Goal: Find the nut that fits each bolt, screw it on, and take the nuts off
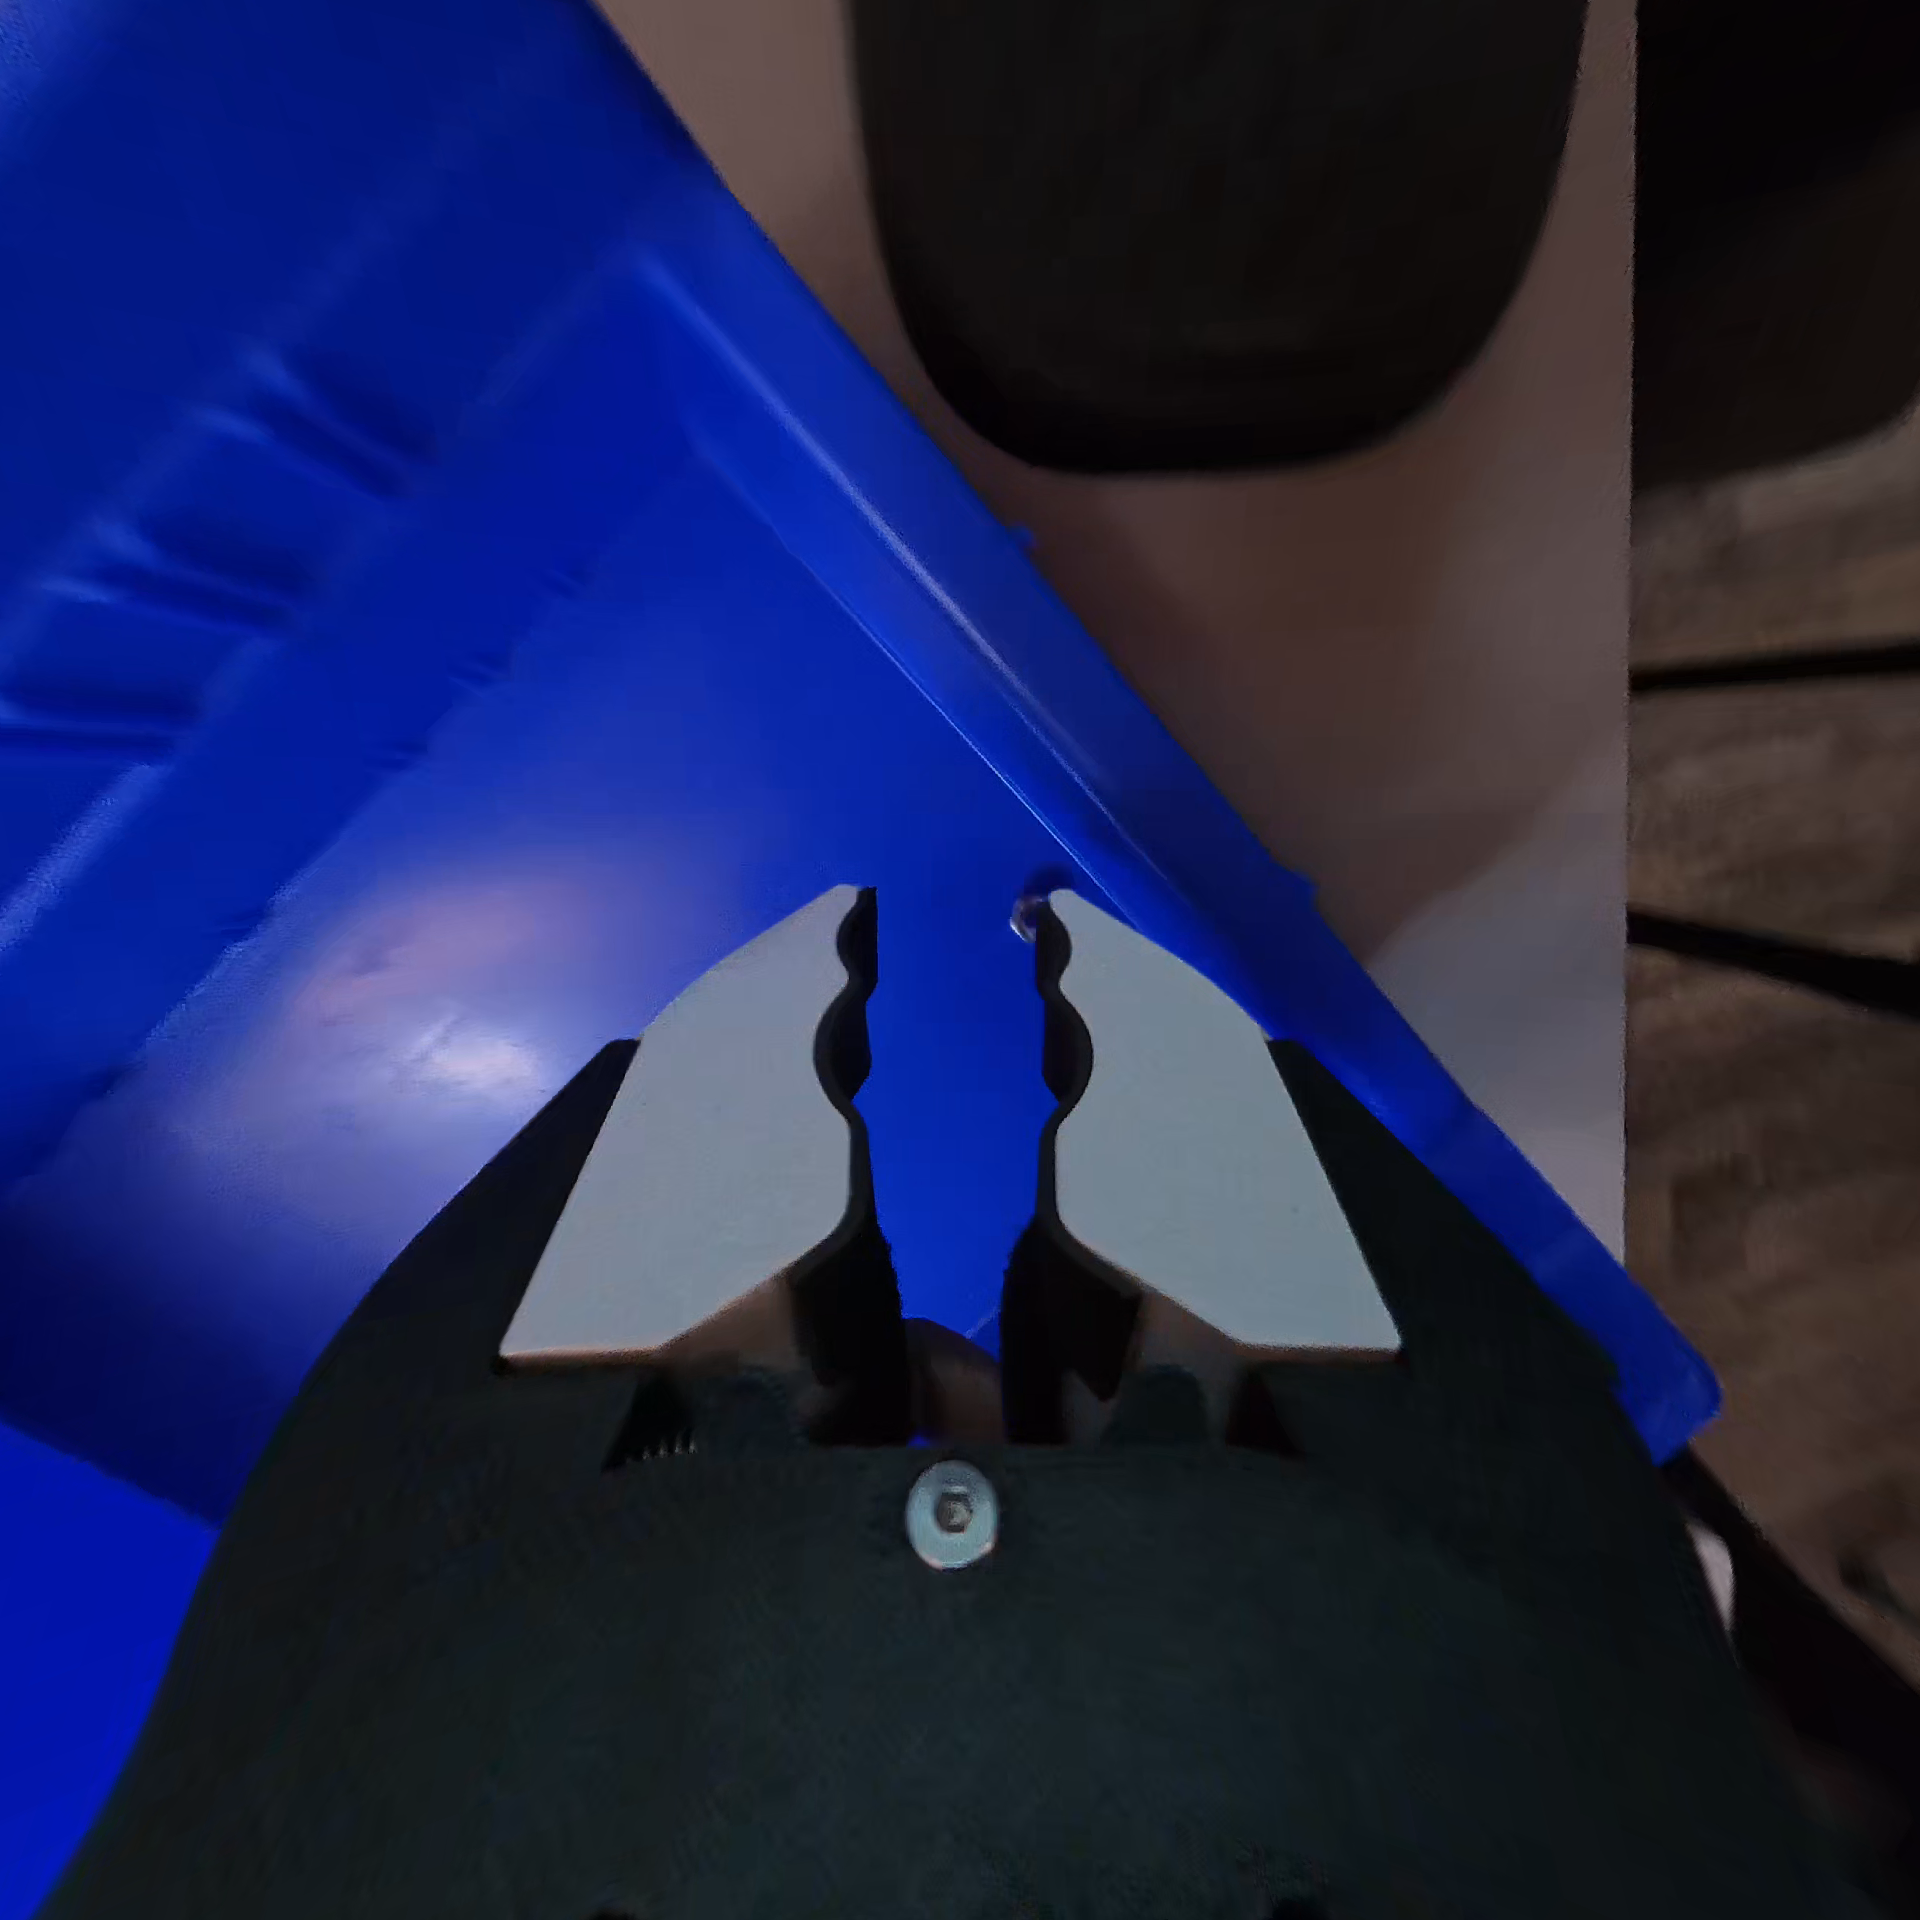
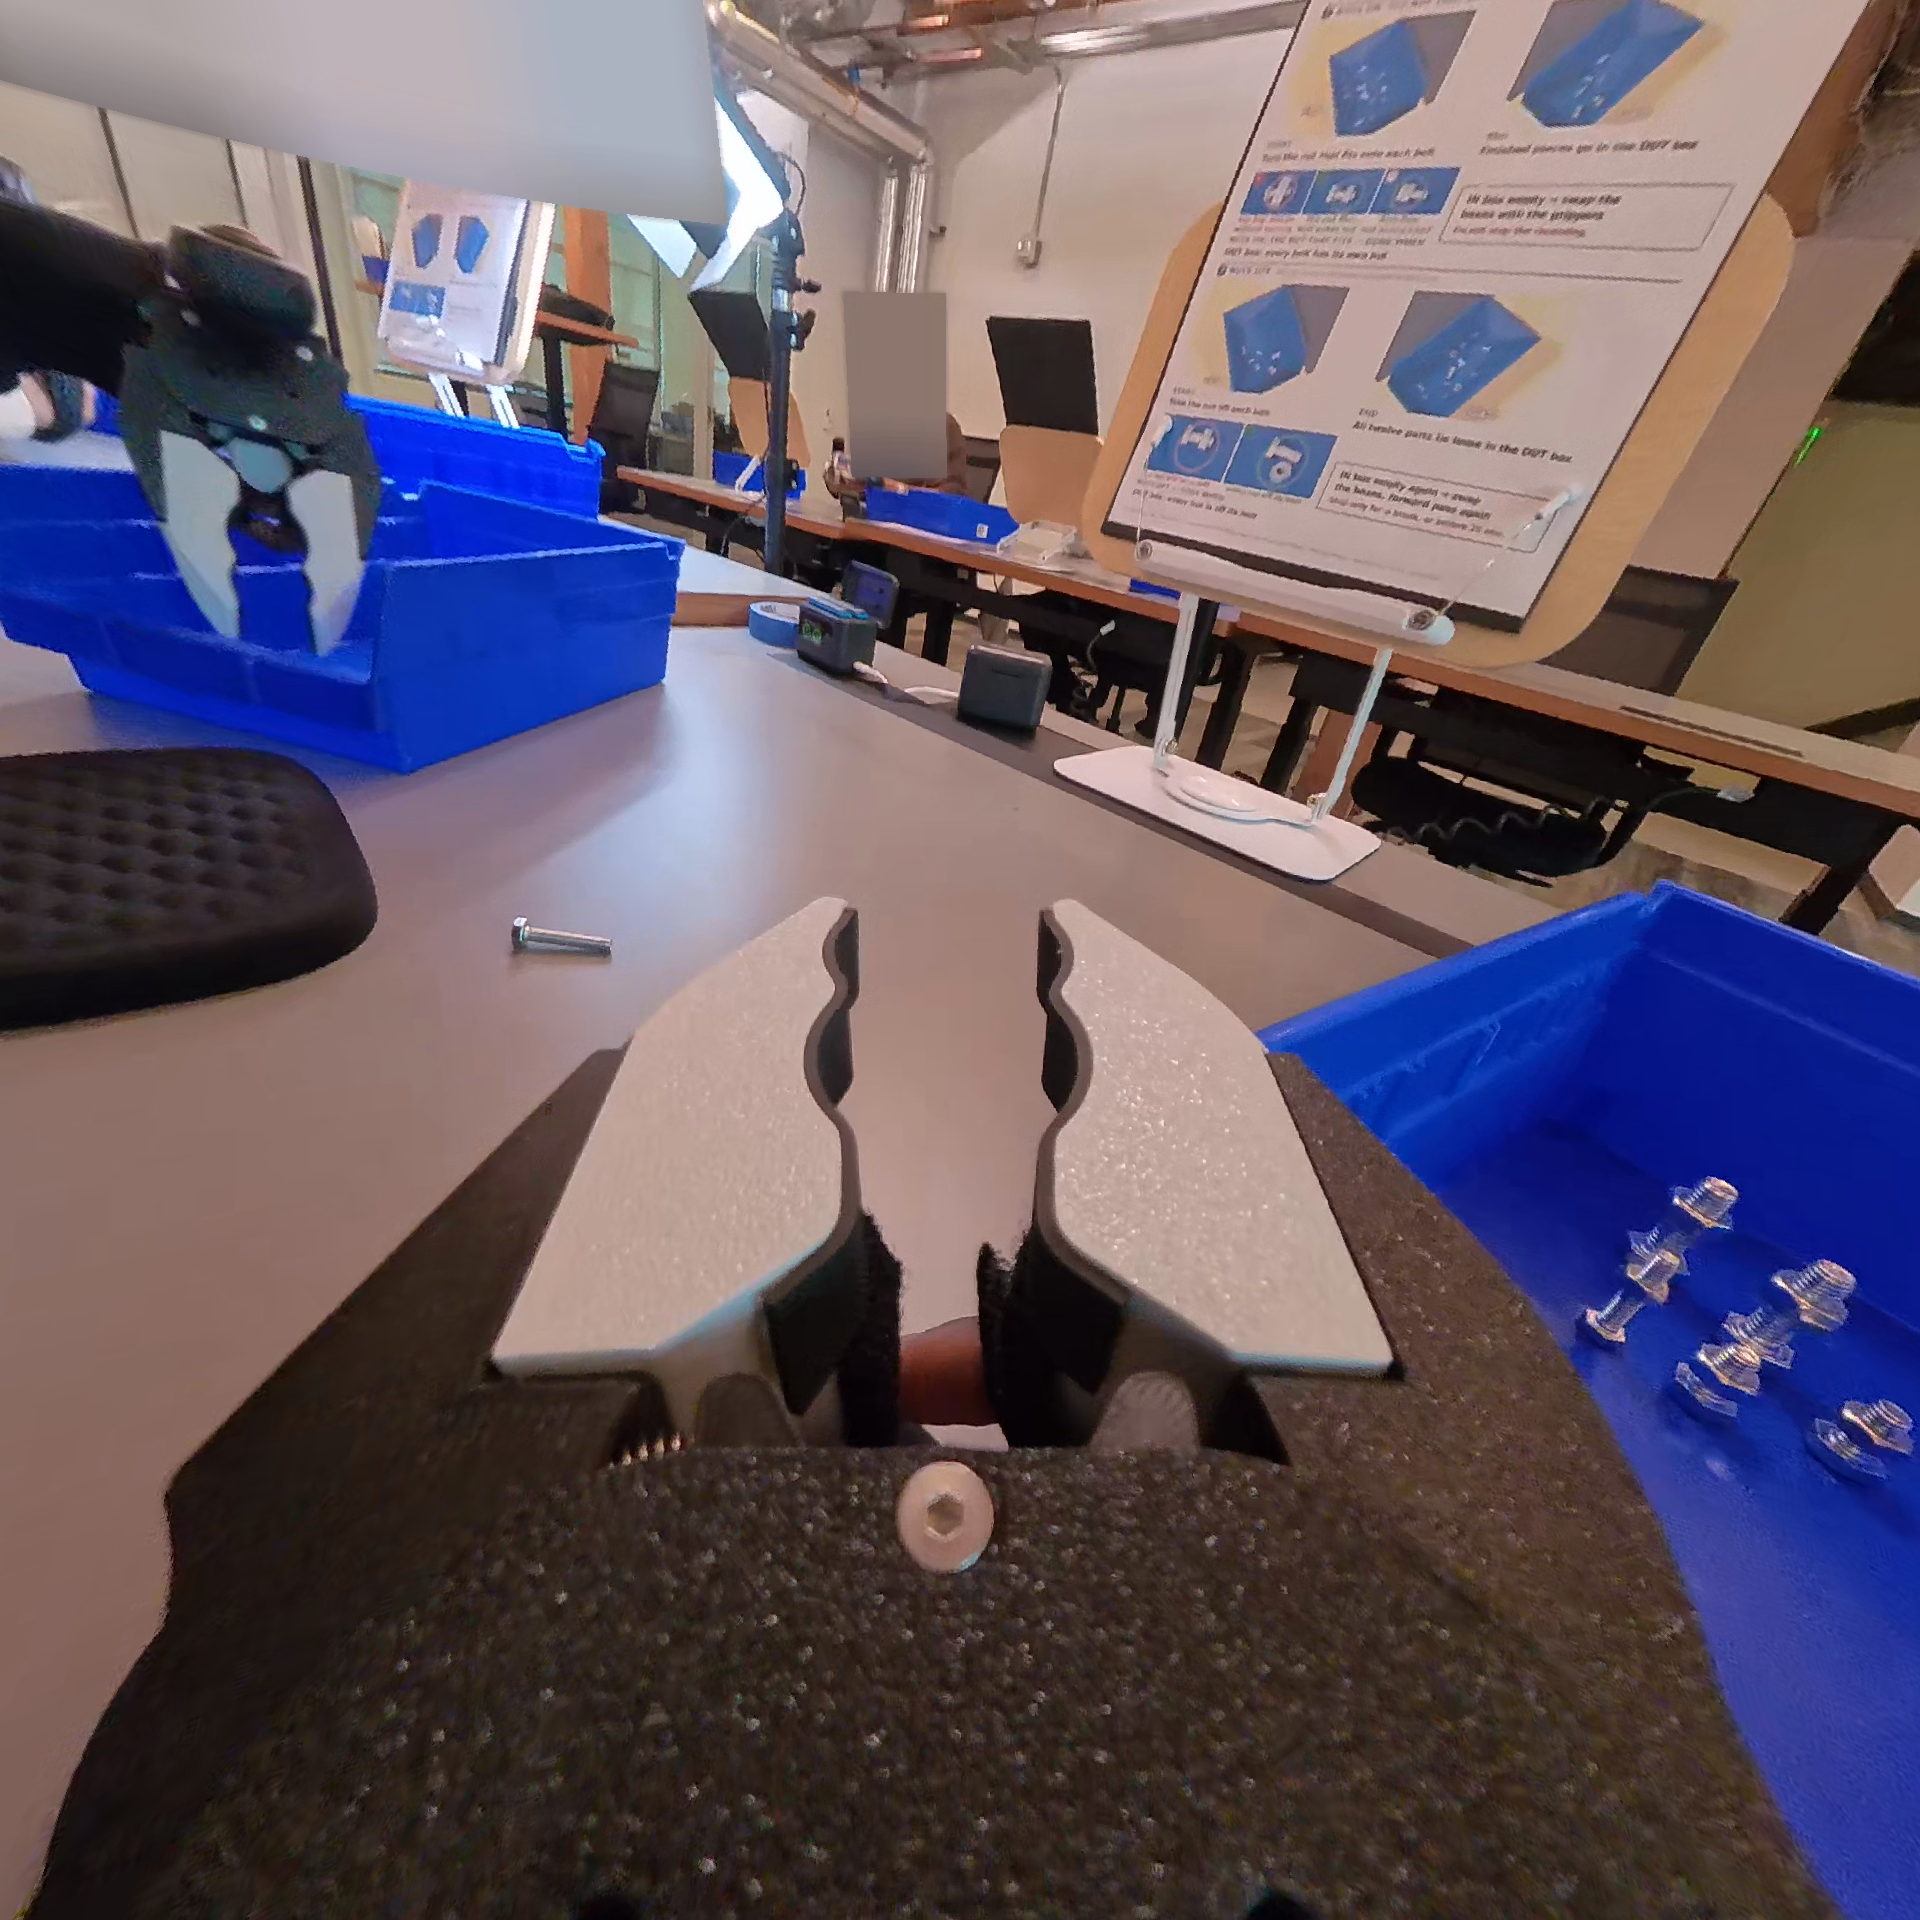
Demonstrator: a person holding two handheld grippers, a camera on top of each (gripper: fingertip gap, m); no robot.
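So, two claws are in play here, and both are seen with jaws parted and nothing clamped between the pads.

The left gripper (image 1: 956, 904) is pointed down into a blue bin (image 1: 416, 727) — bare blue floor fills the gap between its fingers. A tiny shiny piece (image 1: 1027, 918) is spotted right at the tip of one finger, beside the bin's inner wall; it's too small and blurred to be called a nut or a bolt, and it isn't pinched. From the right wrist view the same gripper (image 2: 272, 634) is seen hanging over that bin (image 2: 499, 644) at the far left of the table.

The right gripper (image 2: 948, 914) is held low over the grey table (image 2: 727, 831), moderately open, with only tabletop showing between the pads.

One bolt (image 2: 561, 940) is left lying on its side on the table, ahead and to the left of the right gripper, near a black padded rest (image 2: 156, 873). More bolts with nuts on them (image 2: 1745, 1320) are scattered in a second blue bin (image 2: 1662, 1039) at the right — touching nothing but the bin floor. An instruction board on a white stand (image 2: 1455, 312) is set up behind.
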